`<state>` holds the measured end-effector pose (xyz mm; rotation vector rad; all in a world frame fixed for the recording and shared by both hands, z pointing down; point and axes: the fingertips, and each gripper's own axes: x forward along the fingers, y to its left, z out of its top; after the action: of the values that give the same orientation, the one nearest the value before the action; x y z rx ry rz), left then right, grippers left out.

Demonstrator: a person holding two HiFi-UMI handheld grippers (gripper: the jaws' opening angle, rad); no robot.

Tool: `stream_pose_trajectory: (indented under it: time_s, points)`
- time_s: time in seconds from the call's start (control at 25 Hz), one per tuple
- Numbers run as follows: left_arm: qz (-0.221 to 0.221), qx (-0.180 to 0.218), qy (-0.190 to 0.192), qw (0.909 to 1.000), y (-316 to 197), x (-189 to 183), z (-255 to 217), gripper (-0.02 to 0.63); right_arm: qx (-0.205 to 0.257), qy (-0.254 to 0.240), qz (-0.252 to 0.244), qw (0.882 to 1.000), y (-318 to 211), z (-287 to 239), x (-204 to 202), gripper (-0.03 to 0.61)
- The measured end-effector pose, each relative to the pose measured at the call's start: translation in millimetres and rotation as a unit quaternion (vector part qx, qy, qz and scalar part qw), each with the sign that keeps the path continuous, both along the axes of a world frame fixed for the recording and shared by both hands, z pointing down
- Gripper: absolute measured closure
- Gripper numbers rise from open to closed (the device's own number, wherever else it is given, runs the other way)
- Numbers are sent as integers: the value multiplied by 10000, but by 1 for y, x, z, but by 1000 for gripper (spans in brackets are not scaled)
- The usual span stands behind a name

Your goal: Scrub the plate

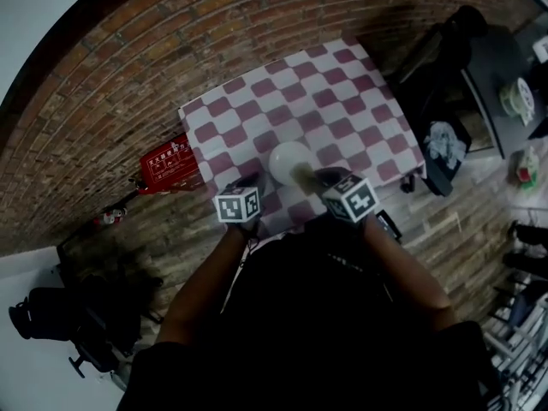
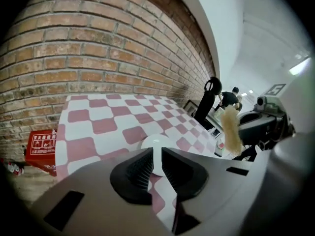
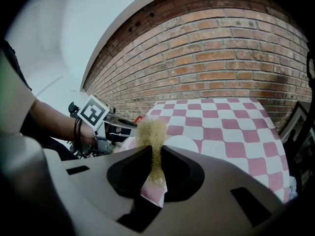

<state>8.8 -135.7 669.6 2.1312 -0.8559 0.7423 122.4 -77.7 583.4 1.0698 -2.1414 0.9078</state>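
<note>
The left gripper (image 2: 156, 163) is pinching the near rim of the white plate (image 2: 156, 142), close to the near edge of the checked tablecloth (image 1: 325, 101). The right gripper (image 3: 156, 163) is clamping a tan scrub pad (image 3: 151, 132) just beside the plate. Beyond them the cloth is stretching broadly toward the brick wall (image 3: 221, 58), and a red box (image 1: 171, 163) is standing off its left edge.

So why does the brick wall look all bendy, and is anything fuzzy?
Head view: the wide lens bends the brick wall, and the picture is dim. Left gripper view: the wall bulges too, and the yellow scrubber looks smeared. Right gripper view: black edges round the picture, scrubber fuzzy up close, checked cloth sharp.
</note>
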Motion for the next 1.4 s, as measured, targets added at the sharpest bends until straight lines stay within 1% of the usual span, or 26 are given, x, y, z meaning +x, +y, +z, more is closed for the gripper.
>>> stream_pose_trajectory:
  time_s: [0.12, 0.24, 0.44, 0.64, 0.8, 0.92, 1.04, 1.24, 1.4]
  points:
    - [7, 331, 236, 9992, 3, -10, -33, 587, 102, 124, -14, 9999, 7, 3, -15, 526]
    - [44, 549, 381, 9978, 11, -17, -57, 607, 148, 121, 28, 9998, 13, 4, -26, 526]
    - [33, 822, 544, 9951, 25, -22, -86, 607, 392, 149, -65, 9991, 16, -16, -38, 526]
    - [-29, 1129, 632, 9916, 40, -16, -114, 607, 718, 158, -192, 9971, 26, -31, -34, 528]
    - [-90, 1240, 697, 9898, 62, 1, -130, 607, 782, 121, -312, 9964, 44, -34, -19, 528]
    - [-145, 1244, 672, 9898, 85, 19, -136, 607, 812, 61, -421, 9958, 64, -41, -1, 528]
    - [-209, 1189, 683, 9903, 118, 45, -141, 607, 768, 10, -517, 9957, 96, -47, 24, 528]
    - [-220, 1306, 642, 9891, 177, 92, -145, 607, 695, -99, -643, 9955, 157, -43, 68, 528]
    - [-295, 1304, 670, 9887, 220, 117, -146, 607, 672, -99, -728, 9950, 199, -38, 96, 528]
